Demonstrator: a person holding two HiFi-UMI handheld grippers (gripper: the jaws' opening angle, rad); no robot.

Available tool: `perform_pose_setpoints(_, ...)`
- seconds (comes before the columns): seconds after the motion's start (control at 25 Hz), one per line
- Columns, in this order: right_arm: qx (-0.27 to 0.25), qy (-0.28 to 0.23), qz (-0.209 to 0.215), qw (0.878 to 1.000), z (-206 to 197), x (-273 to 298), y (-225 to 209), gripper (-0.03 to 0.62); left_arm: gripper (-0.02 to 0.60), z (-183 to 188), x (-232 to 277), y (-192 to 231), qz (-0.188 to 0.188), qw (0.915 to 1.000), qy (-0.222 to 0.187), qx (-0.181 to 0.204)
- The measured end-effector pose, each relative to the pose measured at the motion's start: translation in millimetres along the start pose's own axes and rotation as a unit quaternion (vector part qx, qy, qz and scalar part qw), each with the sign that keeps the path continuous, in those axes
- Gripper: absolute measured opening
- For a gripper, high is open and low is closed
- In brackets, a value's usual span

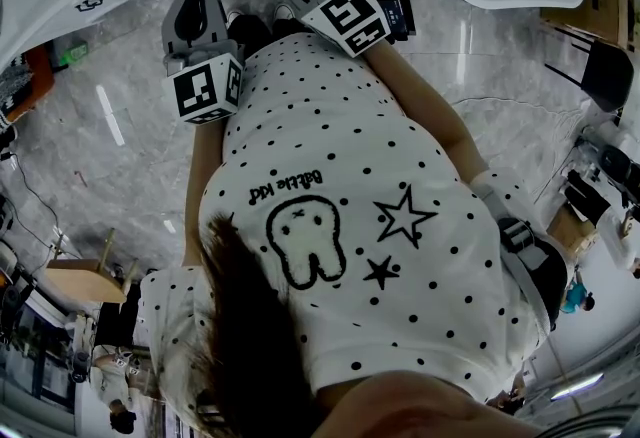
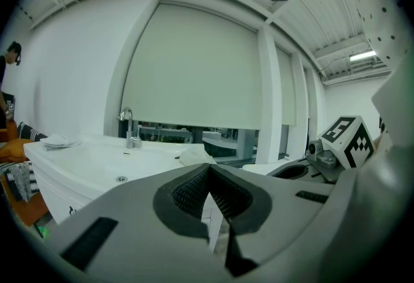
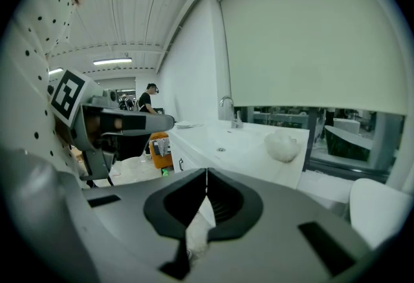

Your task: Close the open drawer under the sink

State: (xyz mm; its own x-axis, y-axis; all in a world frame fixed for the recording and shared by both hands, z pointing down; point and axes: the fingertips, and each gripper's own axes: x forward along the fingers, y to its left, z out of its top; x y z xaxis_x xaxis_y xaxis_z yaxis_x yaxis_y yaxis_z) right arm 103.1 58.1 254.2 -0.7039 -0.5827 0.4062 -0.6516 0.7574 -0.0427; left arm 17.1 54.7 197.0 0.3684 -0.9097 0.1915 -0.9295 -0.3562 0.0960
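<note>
Item: left gripper [image 2: 208, 177], jaws pressed together with nothing between them; you hold it short of the sink [image 2: 97, 160], pointed toward the basin's front. Item: right gripper [image 3: 207, 178], jaws likewise closed on nothing, aimed at the sink from its window end. Each gripper's marker cube [image 2: 349, 139] shows in the other's view, on the side away from the sink. Item: drawer front [image 3: 180, 164], white with a dark handle, directly under the sink and facing the floor space before it; you cannot tell from these views how far it stands out. Item: faucet [image 3: 229, 114], chrome, upright on the sink's rear edge. Item: crumpled white wad [image 3: 283, 145], on the counter at the sink's window end. Item: shallow dish [image 3: 184, 125], on the counter at the sink's far end. Item: orange object [image 3: 160, 149], on the floor beyond the sink's far end. Item: pale roller blind [image 2: 194, 68], lowered behind the sink.
</note>
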Motion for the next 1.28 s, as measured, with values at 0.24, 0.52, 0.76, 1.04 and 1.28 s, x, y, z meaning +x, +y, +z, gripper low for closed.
perform_pose_setpoints(0.24, -0.001, -0.003, -0.004, 1.0, -0.3, 1.3, 0.2, 0.015, 0.003, -1.5, -1.0, 2.4, 0.0, 1.0, -0.002, 0.0)
perform_pose_setpoints(0.52, -0.002, -0.002, -0.001, 1.0, 0.4, 2.8, 0.1, 0.015, 0.003, -1.5, -0.6, 4.3, 0.003, 1.0, -0.002, -0.001)
perform_pose_setpoints(0.76, -0.004, -0.001, 0.0, 1.0, -0.8, 2.7, 1.0, 0.015, 0.003, -2.3, -1.2, 4.9, 0.005, 1.0, -0.003, -0.003)
perform_pose_setpoints(1.04, -0.004, -0.001, -0.001, 1.0, -0.6, 2.6, 1.2, 0.015, 0.003, -2.4, -1.5, 5.1, 0.003, 1.0, -0.003, -0.002)
perform_pose_setpoints(1.28, -0.006, 0.0, 0.0, 1.0, -0.2, 3.3, 0.2, 0.015, 0.003, -1.8, 0.3, 4.9, 0.003, 1.0, -0.003, -0.002)
